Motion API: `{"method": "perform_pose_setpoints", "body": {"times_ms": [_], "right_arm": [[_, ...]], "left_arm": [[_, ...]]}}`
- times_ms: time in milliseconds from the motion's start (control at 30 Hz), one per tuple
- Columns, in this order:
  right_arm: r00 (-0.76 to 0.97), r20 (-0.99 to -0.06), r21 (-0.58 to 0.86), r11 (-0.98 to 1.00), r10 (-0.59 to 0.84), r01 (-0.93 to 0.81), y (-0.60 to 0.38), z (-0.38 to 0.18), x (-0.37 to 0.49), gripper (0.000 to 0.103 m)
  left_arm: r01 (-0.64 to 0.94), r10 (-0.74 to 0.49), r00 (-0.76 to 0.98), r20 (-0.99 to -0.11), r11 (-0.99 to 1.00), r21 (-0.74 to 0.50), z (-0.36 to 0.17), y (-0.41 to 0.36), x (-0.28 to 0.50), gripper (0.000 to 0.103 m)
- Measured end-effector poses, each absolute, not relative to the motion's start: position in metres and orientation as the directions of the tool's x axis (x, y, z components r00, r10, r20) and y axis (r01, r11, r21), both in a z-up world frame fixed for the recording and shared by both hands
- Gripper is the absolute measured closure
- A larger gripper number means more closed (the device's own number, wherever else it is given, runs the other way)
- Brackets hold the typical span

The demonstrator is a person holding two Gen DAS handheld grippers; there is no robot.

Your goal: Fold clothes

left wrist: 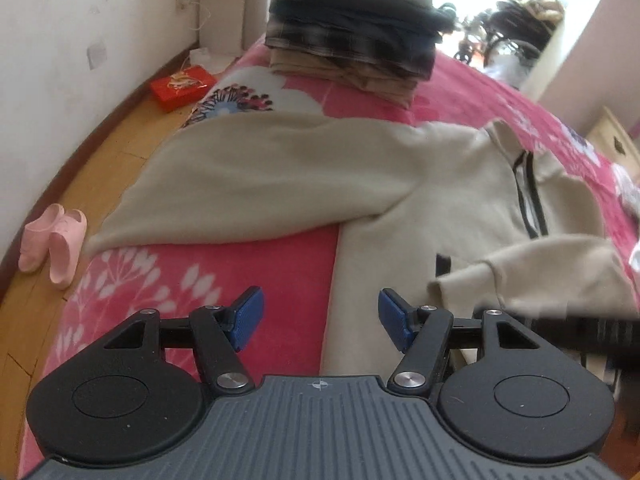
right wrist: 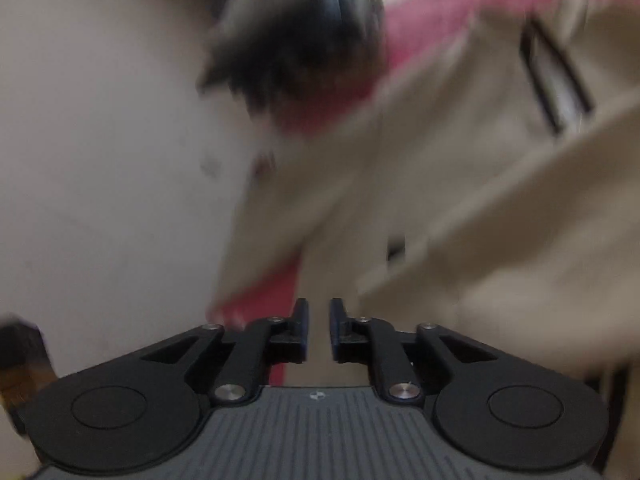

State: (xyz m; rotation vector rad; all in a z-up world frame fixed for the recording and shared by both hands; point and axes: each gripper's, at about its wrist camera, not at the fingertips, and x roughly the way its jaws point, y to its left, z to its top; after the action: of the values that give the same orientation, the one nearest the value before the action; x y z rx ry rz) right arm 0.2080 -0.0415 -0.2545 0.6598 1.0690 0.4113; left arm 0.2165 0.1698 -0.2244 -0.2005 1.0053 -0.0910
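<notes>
A cream sweater (left wrist: pixel 400 184) is lying spread across the pink flowered blanket (left wrist: pixel 208 280) on the bed, one sleeve (left wrist: pixel 240 184) stretching out toward the bed's left edge, where it is draping over the side, the other sleeve (left wrist: pixel 552 268) folding back across the body near the dark-trimmed collar. The left claw (left wrist: pixel 321 318) is hovering over the sweater's hem with its blue pads wide apart and nothing between them. The right claw (right wrist: pixel 319 330) is showing a narrow gap between its jaws, holding nothing, above the blurred sweater (right wrist: pixel 400 184). A stack of folded clothes (left wrist: pixel 352 28) is sitting toward the bed's far edge. Pink slippers (left wrist: pixel 52 244) and a red box (left wrist: pixel 182 86) are resting on the wooden floor (left wrist: pixel 92 168).
</notes>
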Motion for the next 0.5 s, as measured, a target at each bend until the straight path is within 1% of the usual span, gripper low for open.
{"method": "perform_pose_setpoints", "body": {"times_ms": [33, 133, 200, 267, 333, 367, 433, 500], "right_arm": [[0.435, -0.655, 0.687, 0.727, 0.618, 0.002, -0.048, -0.254, 0.202, 0.086], [0.458, -0.634, 0.699, 0.715, 0.623, -0.005, -0.074, -0.244, 0.182, 0.074], [0.493, -0.664, 0.654, 0.756, 0.563, 0.018, -0.107, -0.235, 0.169, 0.073], [0.532, -0.697, 0.616, 0.782, 0.481, 0.100, -0.150, -0.233, 0.157, 0.073], [0.570, -0.732, 0.570, 0.794, 0.374, 0.211, -0.200, -0.234, 0.146, 0.071], [0.578, -0.752, 0.539, 0.801, 0.317, 0.261, -0.221, -0.233, 0.141, 0.071], [0.578, -0.792, 0.458, 0.816, 0.195, 0.353, -0.259, -0.236, 0.129, 0.071], [0.558, -0.827, 0.361, 0.832, 0.076, 0.421, -0.289, -0.238, 0.116, 0.071]], "left_arm": [[-0.010, -0.185, 0.536, -0.824, 0.974, -0.225, -0.224, 0.167, 0.218, 0.040], [0.019, -0.237, 0.539, -0.808, 0.963, -0.270, -0.221, 0.155, 0.223, 0.040], [0.075, -0.281, 0.526, -0.803, 0.956, -0.285, -0.221, 0.137, 0.229, 0.040], [0.157, -0.317, 0.503, -0.804, 0.948, -0.276, -0.223, 0.112, 0.235, 0.039], [0.236, -0.346, 0.476, -0.808, 0.936, -0.262, -0.226, 0.088, 0.240, 0.039], [0.272, -0.345, 0.462, -0.817, 0.932, -0.239, -0.229, 0.075, 0.241, 0.039], [0.328, -0.301, 0.453, -0.839, 0.932, -0.157, -0.233, 0.051, 0.241, 0.040], [0.371, -0.286, 0.462, -0.839, 0.922, -0.110, -0.229, 0.034, 0.240, 0.040]]}}
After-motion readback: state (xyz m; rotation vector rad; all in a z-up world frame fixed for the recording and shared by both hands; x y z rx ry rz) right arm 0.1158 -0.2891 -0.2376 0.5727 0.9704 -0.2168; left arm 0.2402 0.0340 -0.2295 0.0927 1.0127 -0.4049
